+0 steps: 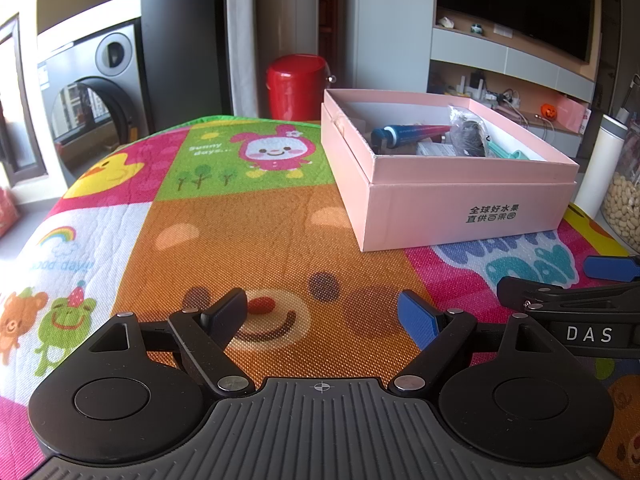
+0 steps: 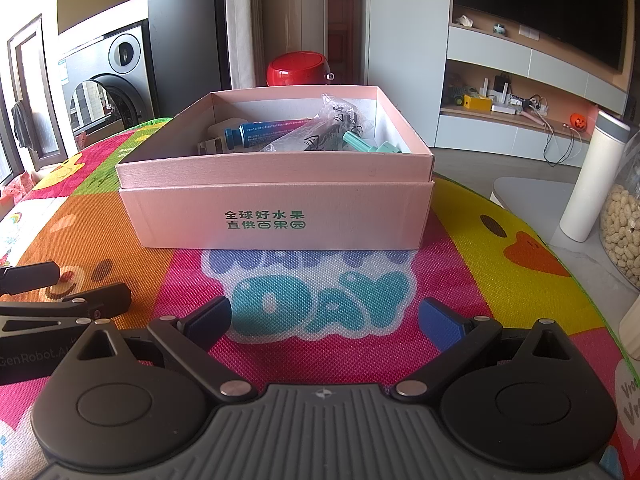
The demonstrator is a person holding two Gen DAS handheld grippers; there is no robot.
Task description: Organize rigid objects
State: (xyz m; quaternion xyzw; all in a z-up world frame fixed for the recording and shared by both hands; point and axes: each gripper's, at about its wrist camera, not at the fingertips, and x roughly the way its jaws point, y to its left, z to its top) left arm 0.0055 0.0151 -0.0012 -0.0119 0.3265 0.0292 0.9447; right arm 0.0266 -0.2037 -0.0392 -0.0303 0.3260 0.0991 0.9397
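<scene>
Two handheld grippers low over a colourful cartoon play mat [image 2: 460, 240], side by side, both empty. Left gripper [image 1: 322, 318] with fingers spread wide, nothing between them, only bare mat beneath. Right gripper [image 2: 324, 322] likewise spread wide and holding nothing. Straight ahead of the right gripper, near but apart: an open pink cardboard box [image 2: 280, 196] with green lettering on its front wall; ahead and to the right of the left gripper. Inside the box, a loose jumble: a blue-capped tube [image 2: 268, 130], a clear plastic bag [image 2: 320, 128] with something dark in it, a teal plastic item [image 2: 364, 142] toward the right, a pale item at the left, too hidden to identify. No loose objects visible on the mat around either gripper, so sorting probably near done or not begun. Advisable for the next reach: up and over the tall front wall, then down onto one item only, avoiding the crinkly bag, keeping the other gripper free to steady the light box against sliding.
</scene>
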